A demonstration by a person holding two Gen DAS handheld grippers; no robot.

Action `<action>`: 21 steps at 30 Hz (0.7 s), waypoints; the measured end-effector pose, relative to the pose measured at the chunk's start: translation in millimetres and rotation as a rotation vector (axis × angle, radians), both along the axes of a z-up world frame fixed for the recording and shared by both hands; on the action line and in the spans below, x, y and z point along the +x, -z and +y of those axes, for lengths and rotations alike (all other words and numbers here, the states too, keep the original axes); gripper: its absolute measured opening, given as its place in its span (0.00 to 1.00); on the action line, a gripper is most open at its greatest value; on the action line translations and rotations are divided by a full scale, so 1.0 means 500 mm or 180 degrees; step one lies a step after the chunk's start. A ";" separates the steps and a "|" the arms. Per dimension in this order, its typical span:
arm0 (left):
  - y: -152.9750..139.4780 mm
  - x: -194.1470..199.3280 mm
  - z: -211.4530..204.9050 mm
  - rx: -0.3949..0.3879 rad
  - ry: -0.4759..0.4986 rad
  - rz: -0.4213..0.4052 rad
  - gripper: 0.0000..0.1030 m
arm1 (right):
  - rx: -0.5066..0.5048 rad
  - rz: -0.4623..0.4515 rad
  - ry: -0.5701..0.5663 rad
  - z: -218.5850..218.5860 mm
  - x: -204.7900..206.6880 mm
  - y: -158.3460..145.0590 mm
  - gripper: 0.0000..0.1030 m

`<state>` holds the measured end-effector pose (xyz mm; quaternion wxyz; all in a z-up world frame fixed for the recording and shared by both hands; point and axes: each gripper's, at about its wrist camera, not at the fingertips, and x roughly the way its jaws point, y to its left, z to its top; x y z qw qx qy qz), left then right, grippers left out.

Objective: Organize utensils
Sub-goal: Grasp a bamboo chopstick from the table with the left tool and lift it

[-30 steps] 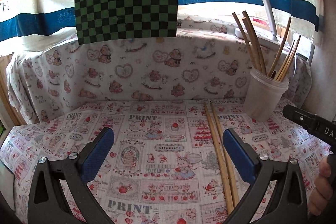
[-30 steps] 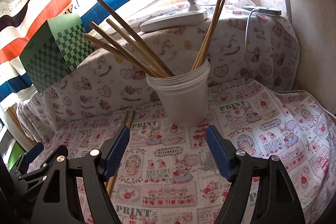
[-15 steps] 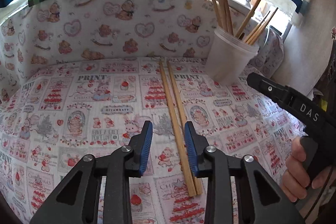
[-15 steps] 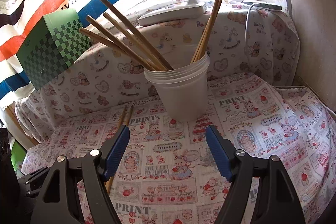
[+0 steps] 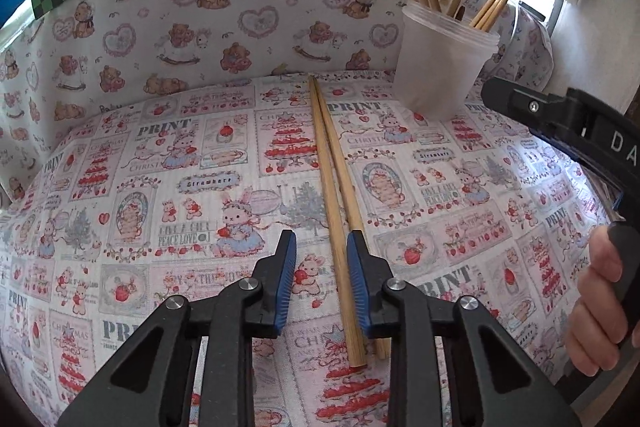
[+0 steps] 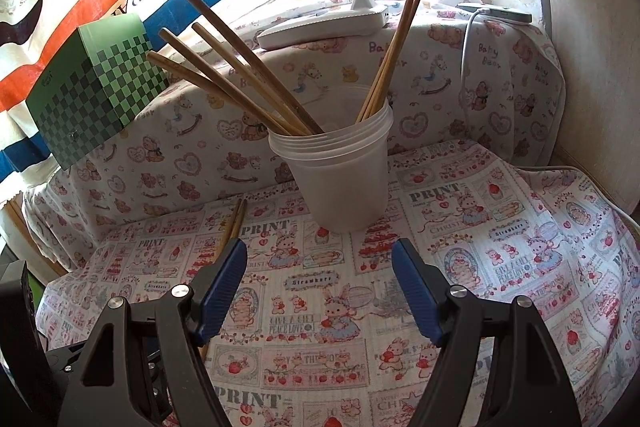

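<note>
Two wooden chopsticks point(image 5: 334, 163) lie side by side on the printed cloth, pointing toward the back wall. My left gripper point(image 5: 321, 241) is low over their near half, jaws narrowed but apart; one stick lies in the gap and the other under the right finger. A translucent plastic cup point(image 5: 440, 63) holding several chopsticks stands at the back right. In the right wrist view the cup point(image 6: 340, 179) is straight ahead, and my right gripper point(image 6: 320, 255) is open and empty in front of it. The loose chopsticks' tips point(image 6: 236, 215) show to its left.
A green checkered box point(image 6: 96, 95) sits on the cloth-covered back ledge at left. A white desk lamp point(image 6: 332, 23) and a cable with a white device point(image 6: 496, 13) rest on the ledge. A wall stands at right. My right gripper's body point(image 5: 568, 123) shows at the left view's right edge.
My left gripper has dropped and moved right over the loose chopsticks, and its jaws have narrowed from wide open to a small gap. The right gripper has held nearly still.
</note>
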<state>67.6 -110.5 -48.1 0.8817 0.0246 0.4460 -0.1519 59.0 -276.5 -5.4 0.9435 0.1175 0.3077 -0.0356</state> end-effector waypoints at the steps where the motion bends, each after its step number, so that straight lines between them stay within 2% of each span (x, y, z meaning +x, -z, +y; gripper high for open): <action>1: 0.003 -0.001 -0.004 0.0040 0.0002 0.0033 0.24 | 0.0001 -0.0005 0.0000 0.000 -0.001 -0.001 0.74; 4: 0.005 0.002 -0.009 0.0126 0.0024 -0.0024 0.27 | -0.0004 0.0000 0.0008 0.001 -0.002 -0.001 0.74; 5: 0.005 0.003 -0.010 0.0097 0.0044 -0.0020 0.31 | -0.0005 0.0010 0.0008 0.001 -0.001 0.000 0.74; 7: 0.004 0.005 -0.006 0.0045 0.0038 0.0000 0.31 | -0.0013 0.0027 0.0021 0.001 0.000 0.002 0.74; 9: 0.003 0.007 -0.001 0.0047 0.0007 0.0004 0.23 | -0.0031 0.0041 0.0035 0.000 0.002 0.005 0.74; 10: 0.003 0.009 0.004 0.0056 -0.0021 0.0001 0.10 | -0.0039 0.0052 0.0041 0.001 0.004 0.006 0.74; 11: 0.003 0.012 0.011 0.0032 -0.0037 0.0024 0.06 | -0.0042 0.0062 0.0044 0.001 0.005 0.007 0.74; 13: -0.006 0.015 0.028 -0.0072 -0.0132 0.0019 0.06 | -0.0040 0.0079 0.0036 0.002 0.006 0.008 0.74; 16: -0.040 0.009 0.056 -0.0287 -0.0258 -0.0207 0.06 | -0.0057 0.0067 0.0042 0.003 0.007 0.008 0.74; 21: -0.120 -0.025 0.108 -0.0587 -0.0429 -0.0748 0.06 | -0.0072 0.0066 0.0039 0.005 0.008 0.010 0.74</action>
